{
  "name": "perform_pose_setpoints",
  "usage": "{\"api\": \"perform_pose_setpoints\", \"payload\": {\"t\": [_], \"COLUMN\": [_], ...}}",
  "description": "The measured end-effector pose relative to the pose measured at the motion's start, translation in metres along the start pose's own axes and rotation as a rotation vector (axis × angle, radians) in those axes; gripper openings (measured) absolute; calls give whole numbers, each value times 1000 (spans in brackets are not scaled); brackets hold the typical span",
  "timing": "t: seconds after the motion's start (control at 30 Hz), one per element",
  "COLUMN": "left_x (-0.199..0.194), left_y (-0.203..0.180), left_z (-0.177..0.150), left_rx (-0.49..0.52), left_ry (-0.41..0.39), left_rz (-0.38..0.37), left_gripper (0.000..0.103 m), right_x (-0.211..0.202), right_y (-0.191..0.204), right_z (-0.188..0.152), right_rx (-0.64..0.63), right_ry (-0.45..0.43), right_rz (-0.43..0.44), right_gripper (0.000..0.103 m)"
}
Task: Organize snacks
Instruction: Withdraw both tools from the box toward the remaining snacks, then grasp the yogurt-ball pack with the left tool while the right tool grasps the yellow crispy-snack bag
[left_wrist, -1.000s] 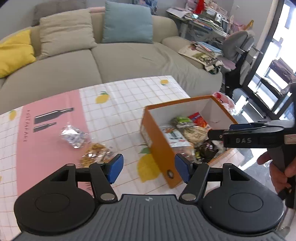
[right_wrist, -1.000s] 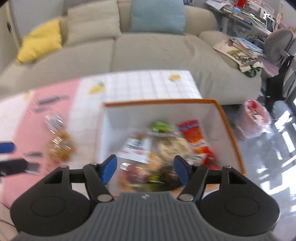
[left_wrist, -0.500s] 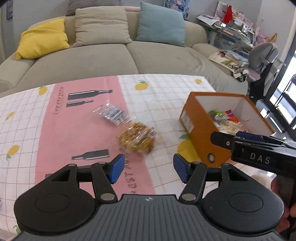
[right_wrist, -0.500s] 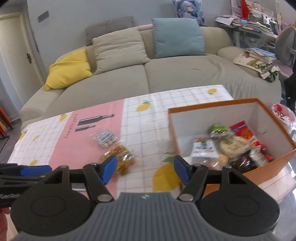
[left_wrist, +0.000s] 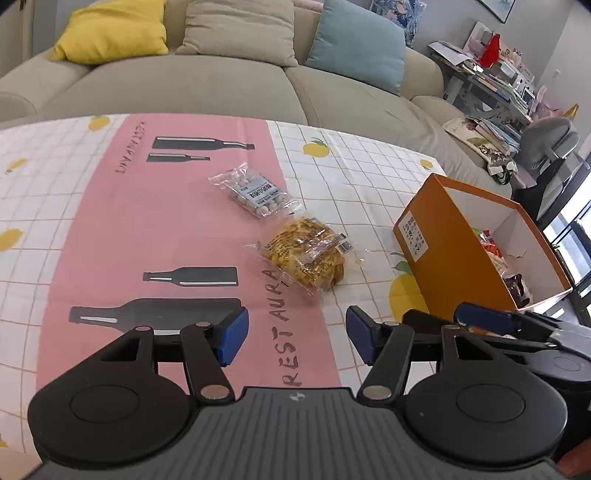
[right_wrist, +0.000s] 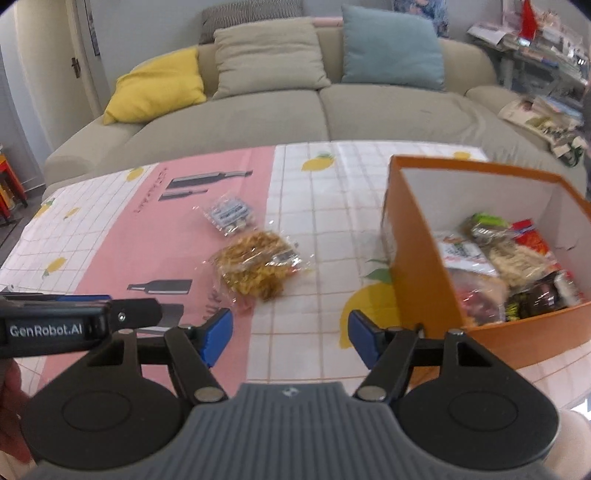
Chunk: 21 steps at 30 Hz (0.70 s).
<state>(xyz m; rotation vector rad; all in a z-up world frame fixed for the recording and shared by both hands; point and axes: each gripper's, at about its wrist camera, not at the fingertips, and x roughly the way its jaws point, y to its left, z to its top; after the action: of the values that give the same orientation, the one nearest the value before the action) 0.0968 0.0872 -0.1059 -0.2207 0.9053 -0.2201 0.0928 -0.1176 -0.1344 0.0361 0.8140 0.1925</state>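
1. The left gripper (left_wrist: 297, 338) is hovering over the pink band of the tablecloth (left_wrist: 110, 221), its blue pads (left_wrist: 232, 334) standing apart with nothing between them.
2. The right gripper (right_wrist: 290, 338) is hanging above the cloth just left of the orange box (right_wrist: 421, 280), its fingers also standing apart and gripping nothing.
3. In the left view, the right gripper is showing at the lower right edge, in front of the box; in the right view, the left gripper is showing at the left edge, well left of the box.
4. A yellow snack bag (left_wrist: 308, 256) is lying flat on the cloth, straddling the edge between the pink band and the white checks, ahead of both grippers and touched by neither.
5. A clear candy bag (left_wrist: 256, 192) is lying just beyond the yellow bag; their wrappers are nearly touching or overlapping at one corner, and I cannot tell which.
6. The box is standing open at the right side of the table, apart from both bags, and is holding several packets (right_wrist: 506, 266) piled against its near and right walls.
7. A sofa (right_wrist: 295, 110) with cushions is sitting behind the table.
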Motion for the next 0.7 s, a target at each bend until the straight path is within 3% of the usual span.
{"api": "perform_pose_setpoints", "payload": {"t": [0.17,0.33,0.47,0.53,0.7], "left_x": [18,35,50,56,70], "left_y": [10,18,30,34,45], "left_z": [12,26,40,46,57], "left_rx": [-37,0,36,82,97], "left_ry": [49,78,117,142,160], "left_rz": [7,46,82,99,120], "left_gripper": [71,72,72,72,72], "right_x": [23,47,75,89,120], "right_y": [2,3,6,10,20], "right_z": [8,24,40,46,57], "right_rx": [-24,-54,-122,-188,-276], "right_ry": [37,42,71,84,138], "right_rz": [-3,4,68,71,127], "right_gripper": [67,67,90,97,100]}}
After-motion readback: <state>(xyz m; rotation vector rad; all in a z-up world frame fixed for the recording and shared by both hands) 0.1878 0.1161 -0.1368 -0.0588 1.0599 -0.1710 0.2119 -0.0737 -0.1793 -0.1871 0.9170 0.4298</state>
